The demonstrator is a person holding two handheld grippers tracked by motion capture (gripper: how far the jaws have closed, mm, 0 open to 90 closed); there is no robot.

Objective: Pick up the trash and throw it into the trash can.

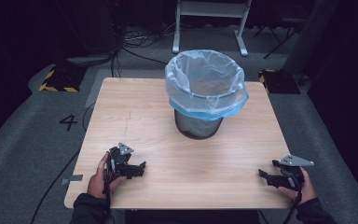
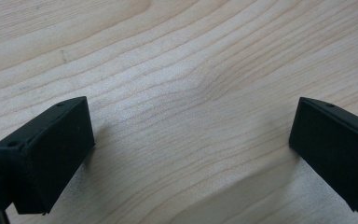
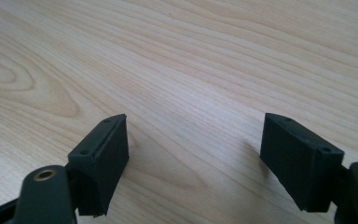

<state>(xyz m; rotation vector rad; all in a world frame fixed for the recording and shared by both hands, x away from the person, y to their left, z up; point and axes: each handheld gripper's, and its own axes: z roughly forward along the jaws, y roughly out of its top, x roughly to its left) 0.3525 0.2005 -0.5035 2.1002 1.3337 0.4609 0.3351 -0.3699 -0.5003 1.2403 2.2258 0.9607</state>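
A black mesh waste bin (image 1: 198,127) stands toward the far middle of the wooden table (image 1: 135,116), lined with a pale blue plastic bag (image 1: 205,86) folded over its rim. My left gripper (image 1: 141,169) rests low over the table's near left, held in a hand, jaws wide apart. In the left gripper view the gripper (image 2: 191,116) has nothing but bare wood between its pads. My right gripper (image 1: 266,169) sits at the near right edge, also held in a hand. The right gripper view shows the gripper (image 3: 193,126) open over plain wood grain.
Grey carpet surrounds the table, with a taped "4" (image 1: 68,122) at the left. Yellow-and-black striped bases (image 1: 56,80) (image 1: 278,80) sit at both far corners. A white stand (image 1: 209,11) and cables (image 1: 135,42) lie behind the table.
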